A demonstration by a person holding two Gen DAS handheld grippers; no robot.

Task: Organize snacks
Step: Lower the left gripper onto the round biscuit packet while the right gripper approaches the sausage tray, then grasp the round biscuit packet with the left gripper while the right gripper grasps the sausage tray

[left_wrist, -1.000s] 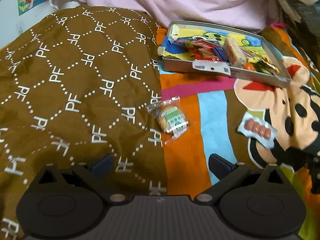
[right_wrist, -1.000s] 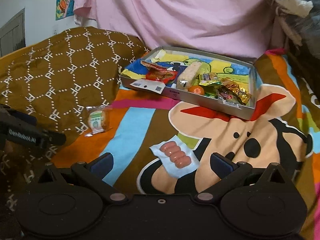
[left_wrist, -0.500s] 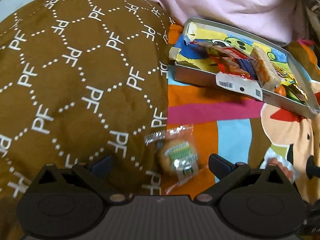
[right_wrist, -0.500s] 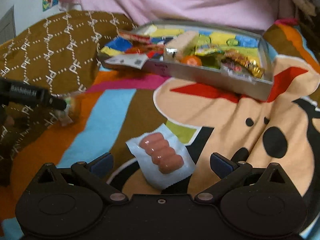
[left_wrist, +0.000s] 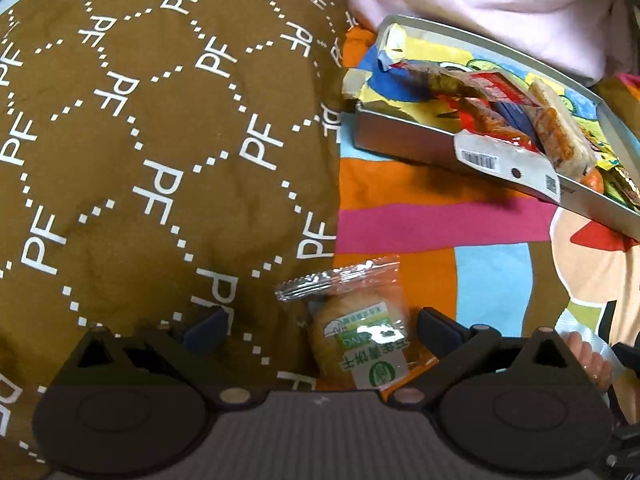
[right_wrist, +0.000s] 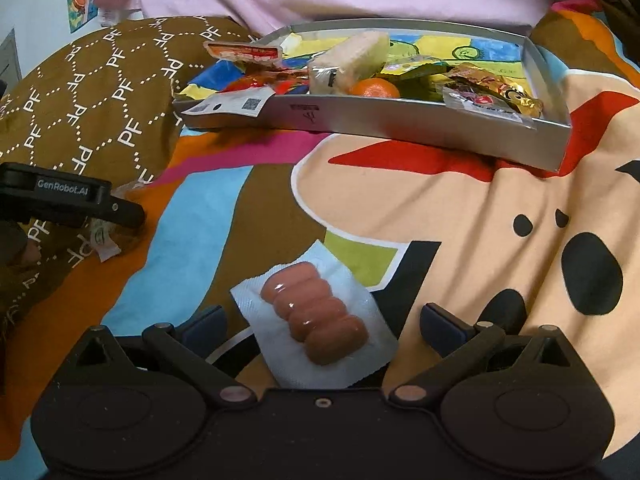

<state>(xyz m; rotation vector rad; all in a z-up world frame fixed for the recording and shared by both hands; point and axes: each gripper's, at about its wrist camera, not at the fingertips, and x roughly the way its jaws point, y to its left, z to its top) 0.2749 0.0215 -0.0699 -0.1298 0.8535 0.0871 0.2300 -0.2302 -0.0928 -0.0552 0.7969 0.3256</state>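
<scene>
1. Two loose snacks, one per tool; both tools have their fingers spread wide, nothing clamped.
2. Left tool (left_wrist: 320,326): clear-wrapped round biscuit with a green label (left_wrist: 356,336) lies on the bed between its fingers, off-centre, close to the right finger (left_wrist: 438,326). Crimped seal end points away from me, so I read the long axis as roughly along the fingers.
3. Biscuit straddles the edge where the brown quilted "PF" blanket (left_wrist: 160,160) meets the bright cartoon-print bedsheet (left_wrist: 440,220).
4. Right tool (right_wrist: 320,326): white sealed pack of four small pink sausages (right_wrist: 316,314) lies between its fingers, about centred. Pack's long axis runs diagonally, far-left to near-right, so closing would hit it skewed; I'd want some wrist twist first.
5. Shallow silver cardboard tray (right_wrist: 400,120), already holding snacks, sits ahead of both tools, well apart from both items. From the left it's forward-right; from the right, nearly straight ahead.
6. Each arm is nearer its own item; no crossover needed.
</scene>
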